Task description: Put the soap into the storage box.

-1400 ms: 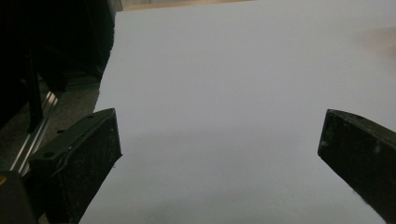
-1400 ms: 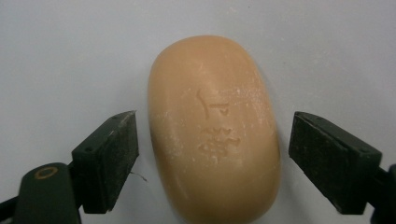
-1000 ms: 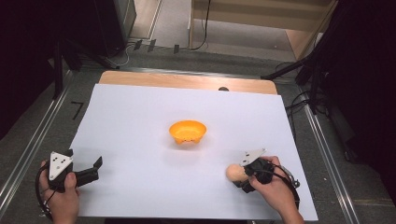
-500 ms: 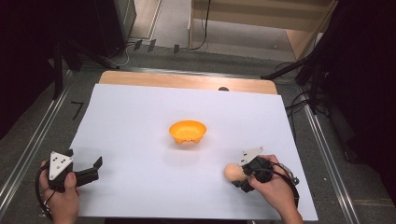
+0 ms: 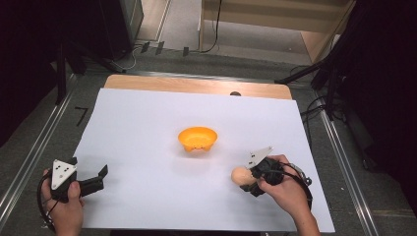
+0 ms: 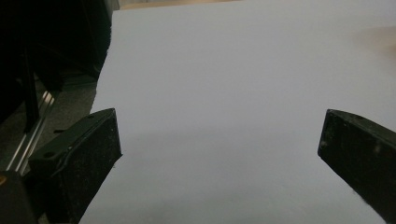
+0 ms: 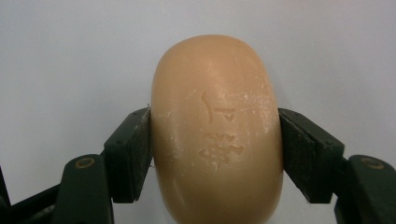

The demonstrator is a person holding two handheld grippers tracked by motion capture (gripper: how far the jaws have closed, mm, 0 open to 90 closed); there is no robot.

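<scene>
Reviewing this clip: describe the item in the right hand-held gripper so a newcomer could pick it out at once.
Start at the white sheet covering the table, then go to its near right part, right of and nearer than the orange bowl. There the right hand-held gripper clamps a soap bar. It is tan, rounded and stamped with raised marks, unlike the bright, open bowl.

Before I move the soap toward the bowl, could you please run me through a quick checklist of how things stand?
1. Right gripper shut on the soap bar, fingers on both sides: ok.
2. Grip centred on the bar: ok.
3. Orange bowl upright and empty: ok.
4. White sheet bare between soap and bowl: ok.
5. Left gripper open, off to the side: ok.
6. Soap lifted off the sheet: cannot tell.
</scene>
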